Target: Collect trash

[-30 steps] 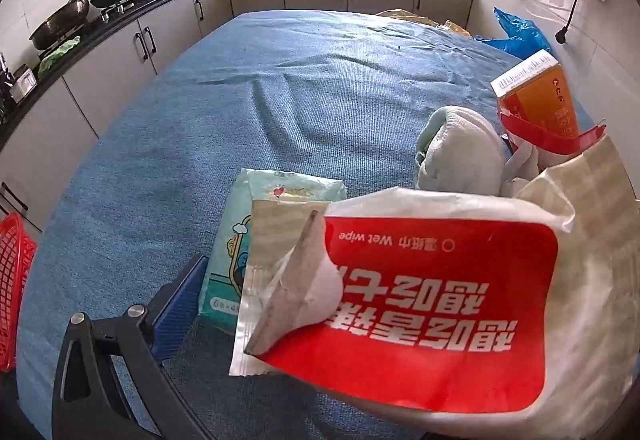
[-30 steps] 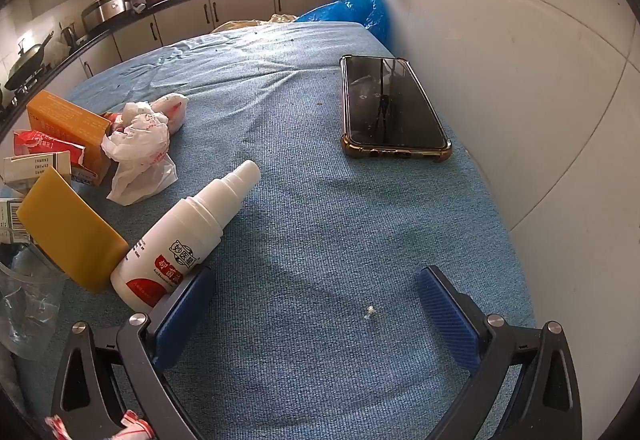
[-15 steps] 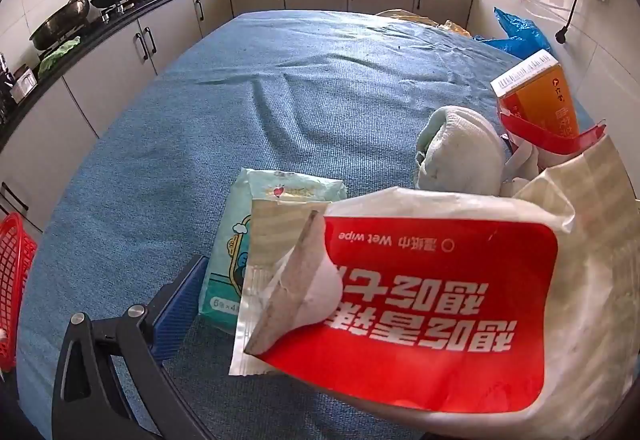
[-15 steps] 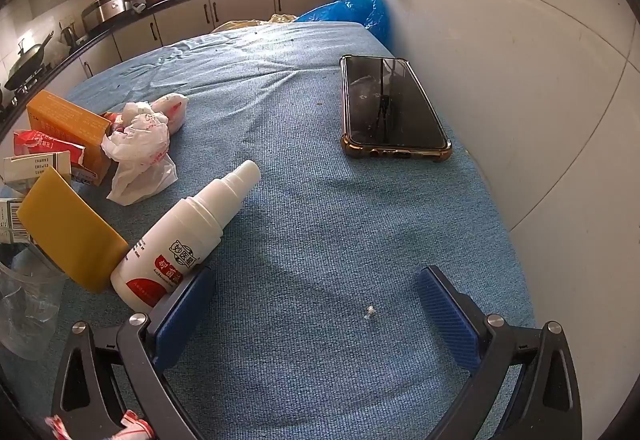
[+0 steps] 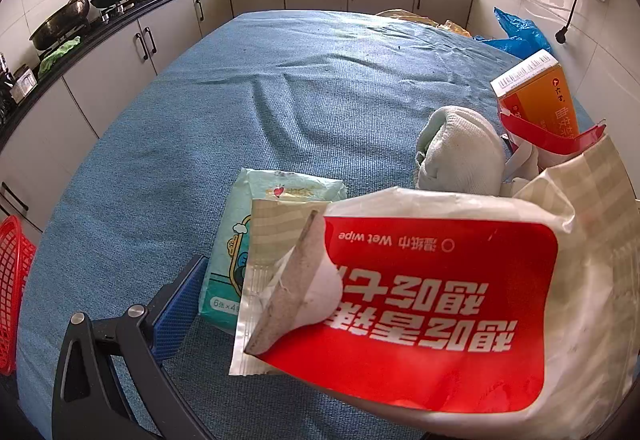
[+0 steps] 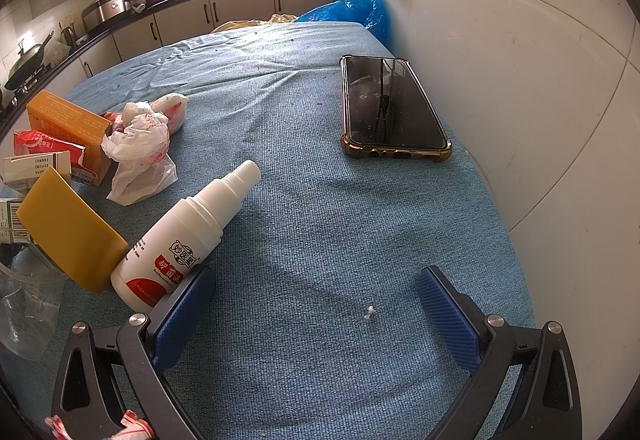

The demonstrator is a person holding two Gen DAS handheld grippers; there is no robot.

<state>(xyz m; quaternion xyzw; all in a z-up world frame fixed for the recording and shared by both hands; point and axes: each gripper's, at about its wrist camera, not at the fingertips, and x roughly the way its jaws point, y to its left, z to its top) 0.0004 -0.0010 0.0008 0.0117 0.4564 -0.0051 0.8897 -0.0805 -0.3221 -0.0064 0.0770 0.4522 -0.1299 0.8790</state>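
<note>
Kitchen with grey cabinets along a black counter, woks on the stove at left, bright window at the back. In the middle, a table under a blue ribbed cloth (image 5: 248, 111).

From the left wrist view: left gripper (image 5: 340, 304) low over the near edge of the cloth, only one blue-padded finger (image 5: 176, 304) in sight, the other hidden behind a large red-and-white crinkled wet-wipe packet (image 5: 432, 312) that fills the foreground; whether clamped on the packet or loose, cannot tell. Peeled sticker flap curling up at the packet's left end. Partly beneath it, a pale green tissue pack (image 5: 256, 240). Just behind, a rolled pale green cloth (image 5: 460, 147), then an orange cardboard box (image 5: 536, 95) with a barcode on its white end. Red plastic basket (image 5: 14, 300) off the table's left edge.

From the right wrist view: right gripper (image 6: 316, 316) spread wide, empty, above bare cloth and a tiny white crumb (image 6: 370, 311). White spray bottle with red label (image 6: 180, 240) lying on its side, base touching the left finger. Beside it a yellow flat block (image 6: 68, 232), crumpled white plastic bag (image 6: 140, 151), and torn red wrapper (image 6: 44, 143) against the orange box. Black phone in a clear case (image 6: 390, 107) well apart, near the white wall.
</note>
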